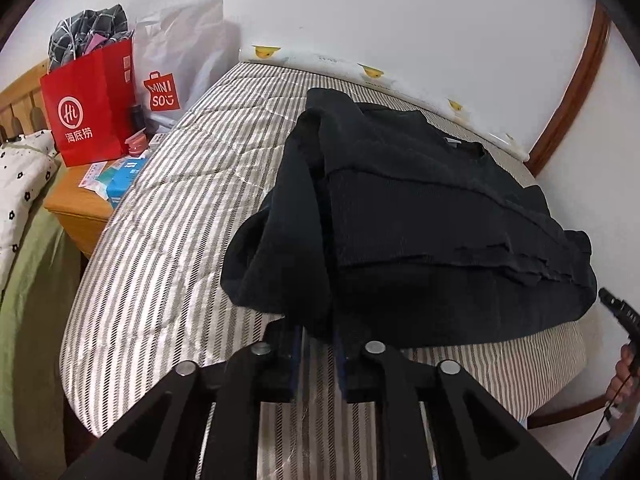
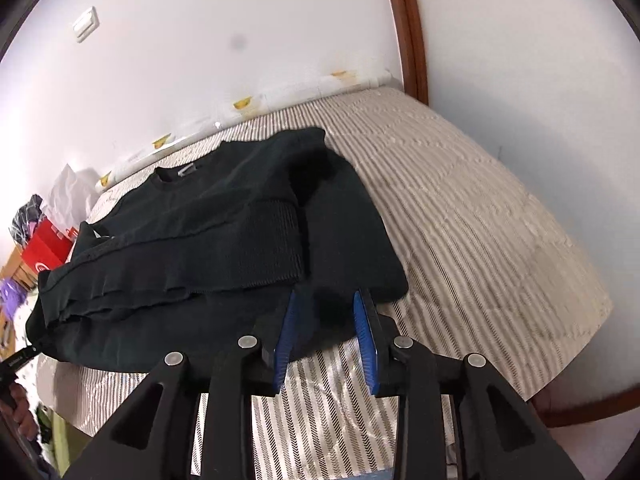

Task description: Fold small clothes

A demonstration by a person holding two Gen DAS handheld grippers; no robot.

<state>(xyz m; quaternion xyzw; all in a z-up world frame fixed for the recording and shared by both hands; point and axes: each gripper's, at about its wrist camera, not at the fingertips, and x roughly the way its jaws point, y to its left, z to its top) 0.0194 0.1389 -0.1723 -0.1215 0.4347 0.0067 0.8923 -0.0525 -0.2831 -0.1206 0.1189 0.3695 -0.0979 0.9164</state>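
The black sweater [image 1: 420, 216] lies partly folded on the bed [image 1: 168, 208]; at six o'clock the left gripper [image 1: 318, 336] pinches its hem, while the right gripper [image 2: 326, 332] stands open around it. Final folds remain.

A black knit sweater [image 1: 420, 208] lies partly folded on the striped bed — neckline with its small label toward the far wall, ribbed hem doubled up across the body. One sleeve [image 1: 280, 248] droops in loose folds at the left, the near edge stacked in layers
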